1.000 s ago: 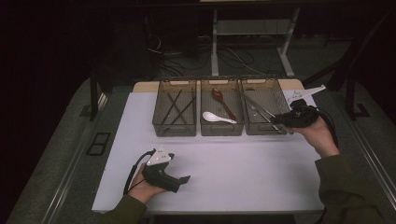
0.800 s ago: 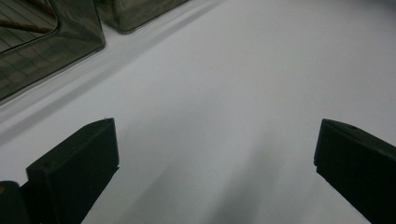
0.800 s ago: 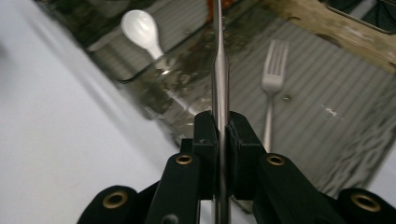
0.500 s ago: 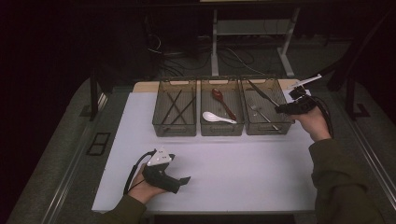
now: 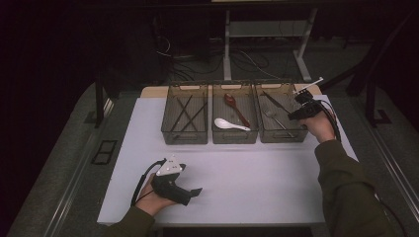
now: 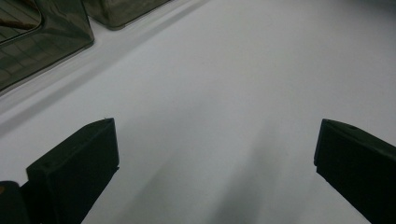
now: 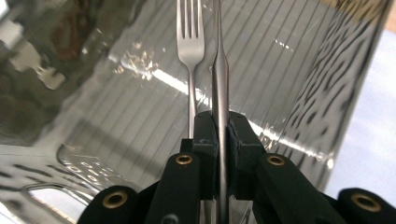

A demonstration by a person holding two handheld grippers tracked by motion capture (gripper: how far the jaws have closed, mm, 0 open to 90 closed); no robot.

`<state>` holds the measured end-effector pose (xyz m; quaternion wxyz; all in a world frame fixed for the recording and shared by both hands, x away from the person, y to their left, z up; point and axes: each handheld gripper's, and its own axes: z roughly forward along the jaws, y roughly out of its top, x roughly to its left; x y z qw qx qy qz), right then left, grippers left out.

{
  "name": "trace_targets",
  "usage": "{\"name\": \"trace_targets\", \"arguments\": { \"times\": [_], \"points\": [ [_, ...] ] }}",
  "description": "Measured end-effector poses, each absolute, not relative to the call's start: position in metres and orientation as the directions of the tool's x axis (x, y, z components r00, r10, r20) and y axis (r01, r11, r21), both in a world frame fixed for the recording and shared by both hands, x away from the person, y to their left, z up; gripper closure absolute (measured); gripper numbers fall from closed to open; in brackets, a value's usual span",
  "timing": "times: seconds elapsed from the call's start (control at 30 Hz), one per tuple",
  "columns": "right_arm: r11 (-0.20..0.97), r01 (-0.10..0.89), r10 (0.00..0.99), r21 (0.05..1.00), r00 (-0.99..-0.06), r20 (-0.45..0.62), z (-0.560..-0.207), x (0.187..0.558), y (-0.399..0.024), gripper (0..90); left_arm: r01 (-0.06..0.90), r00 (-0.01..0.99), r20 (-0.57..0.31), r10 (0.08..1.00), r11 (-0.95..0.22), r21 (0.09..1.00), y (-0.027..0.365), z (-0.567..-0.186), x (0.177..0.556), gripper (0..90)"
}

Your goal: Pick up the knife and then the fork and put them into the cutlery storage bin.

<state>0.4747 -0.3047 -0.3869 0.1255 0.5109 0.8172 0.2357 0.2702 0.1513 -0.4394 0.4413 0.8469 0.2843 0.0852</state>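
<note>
Right gripper (image 7: 219,135) clamped tight on a metal utensil handle (image 7: 219,84); the handle runs straight up between the 2 pads and out past them, over the right-hand bin (image 5: 301,136). A fork (image 7: 190,42) lies on the bin floor just beside it. Left gripper (image 6: 215,154) spread wide, holding nothing, low over white table (image 6: 243,70).

The high view looks forward and down from above the person's side of the white counter (image 5: 247,187), far enough back to take in all three clear bins and the floor beyond. The left gripper view sits low and close over the counter (image 6: 210,93), facing two bin corners at its upper left. The right gripper view looks from very near into the right-hand bin (image 7: 289,60), the bin (image 5: 281,136) also seen from above.
</note>
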Motion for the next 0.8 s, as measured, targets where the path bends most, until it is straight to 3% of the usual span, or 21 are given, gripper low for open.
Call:
{"name": "trace_targets", "arguments": {
  "times": [0.47,0.8],
  "points": [
    [0.415,0.782,0.884,0.465,-0.468,-0.001,-0.395,0.476,-0.297,79.7,0.405,0.827,-0.108,0.551,-0.451,0.796,0.15,-0.44,0.27,0.0],
    [0.331,0.75,0.888,0.573,-0.453,0.08,-0.38,0.47,-0.308,59.7,0.404,0.828,-0.109,0.55,-0.449,0.797,0.15,-0.44,0.27,0.0]
  ]
}}
